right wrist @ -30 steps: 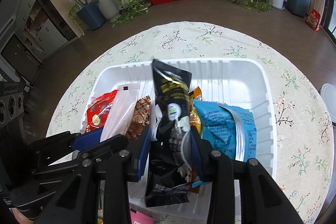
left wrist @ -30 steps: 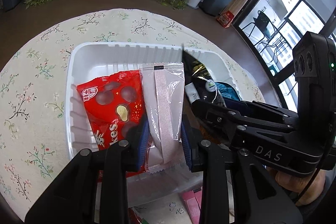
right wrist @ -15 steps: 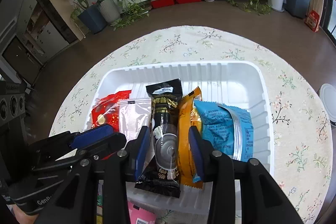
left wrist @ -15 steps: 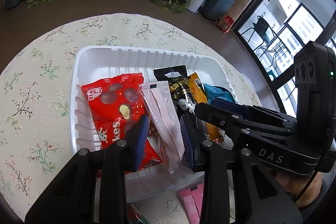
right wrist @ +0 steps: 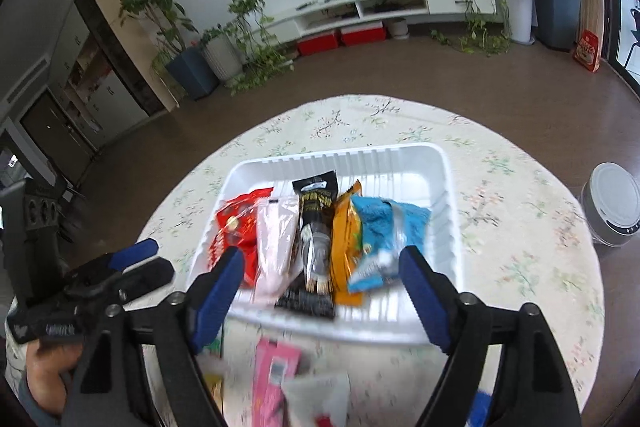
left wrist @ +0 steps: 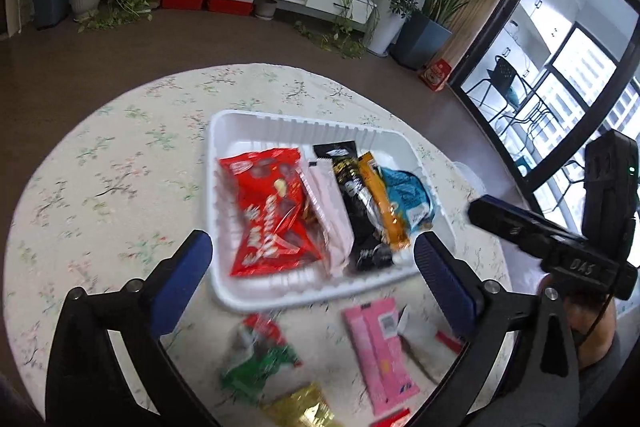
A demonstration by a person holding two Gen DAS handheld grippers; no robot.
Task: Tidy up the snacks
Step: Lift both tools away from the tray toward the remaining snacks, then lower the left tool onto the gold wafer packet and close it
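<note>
On my round floral-clothed table, the white ribbed tray [left wrist: 224,187] holds five snack packs lying flat side by side: a red chocolate bag [left wrist: 268,215] at the left, then a pale pink pouch [left wrist: 330,211], a black packet [left wrist: 356,195], a narrow orange packet [left wrist: 382,199] and a crumpled blue bag [left wrist: 408,195] at the right. Nearer me, outside the tray, lie a pink packet [left wrist: 380,339], a green-and-red pack [left wrist: 260,359] and a gold wrapper [left wrist: 300,407], all blurred.
</note>
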